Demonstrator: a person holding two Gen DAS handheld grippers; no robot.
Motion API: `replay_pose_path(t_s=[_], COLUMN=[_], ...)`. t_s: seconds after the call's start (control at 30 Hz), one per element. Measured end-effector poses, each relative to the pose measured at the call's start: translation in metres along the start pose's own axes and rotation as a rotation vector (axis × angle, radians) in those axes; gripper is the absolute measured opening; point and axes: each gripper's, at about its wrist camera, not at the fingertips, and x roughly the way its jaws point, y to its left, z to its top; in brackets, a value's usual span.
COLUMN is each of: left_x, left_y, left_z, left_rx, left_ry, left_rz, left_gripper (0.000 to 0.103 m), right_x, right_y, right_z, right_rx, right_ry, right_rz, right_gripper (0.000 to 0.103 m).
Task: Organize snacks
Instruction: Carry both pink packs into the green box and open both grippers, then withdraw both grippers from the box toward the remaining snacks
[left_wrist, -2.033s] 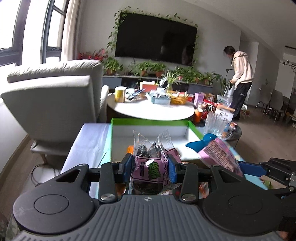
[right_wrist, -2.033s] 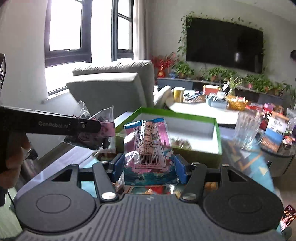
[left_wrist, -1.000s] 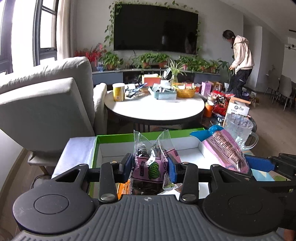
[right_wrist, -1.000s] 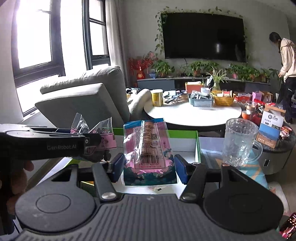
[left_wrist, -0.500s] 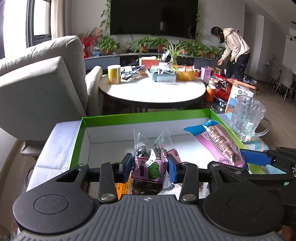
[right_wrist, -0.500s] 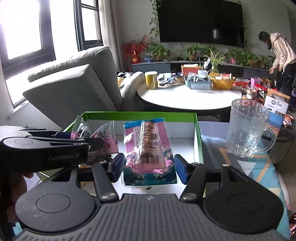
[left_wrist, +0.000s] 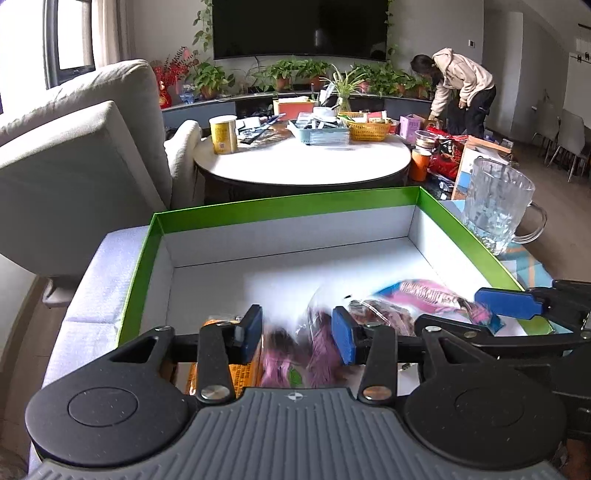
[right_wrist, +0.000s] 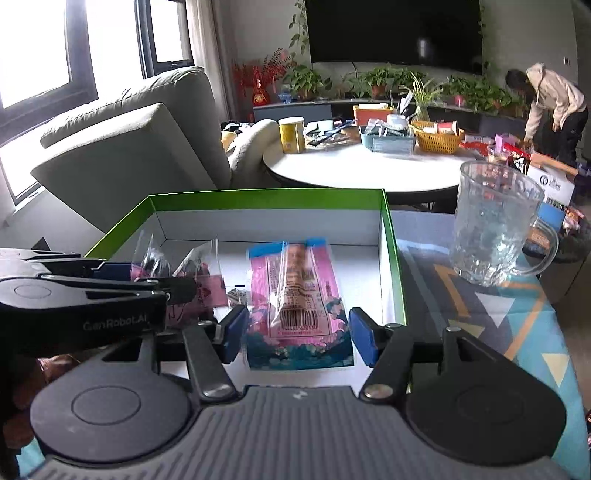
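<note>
Left tool (left_wrist: 297, 330): its jaws have just been opening, and the blurred purple snack bag (left_wrist: 314, 350) now lies loose between the blue pads (left_wrist: 248, 330) rather than being pinched. Right tool (right_wrist: 295, 332) stands wide, its pads just beside the edges of the pink snack packet (right_wrist: 297, 295); whether they press on it I cannot tell. Both bags sit low inside the green-rimmed box (left_wrist: 288, 208) ahead of the tools. An orange packet (left_wrist: 218, 365) lies below the left tool. Right of the box, a glass mug (right_wrist: 495, 225) stands on the patterned table (right_wrist: 498, 314).
</note>
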Motion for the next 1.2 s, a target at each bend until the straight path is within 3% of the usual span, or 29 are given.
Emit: replay_pose_path(t_s=[0.4,0.9,1.2], left_x=[-0.019,-0.070,-0.096], left_y=[0.002,0.019,0.036], left_z=[-0.004,-0.015,-0.033], left_rx=[-0.018,-0.051,-0.090], left_ry=[-0.013,-0.066,-0.069], left_rz=[-0.002,0.019,0.046], left_gripper=[0.043,0.044,0.047], right_x=[-0.011,-0.051,-0.072], right_y=[0.000,0.005,0.015], right_z=[-0.006,-0.014,-0.031], right_rx=[0.003,-0.003,-0.031], right_ry=[0.011,-0.028,-0.007], right_rz=[-0.008,-0.040,-0.031], right_gripper=[0.049,0.049,0.050])
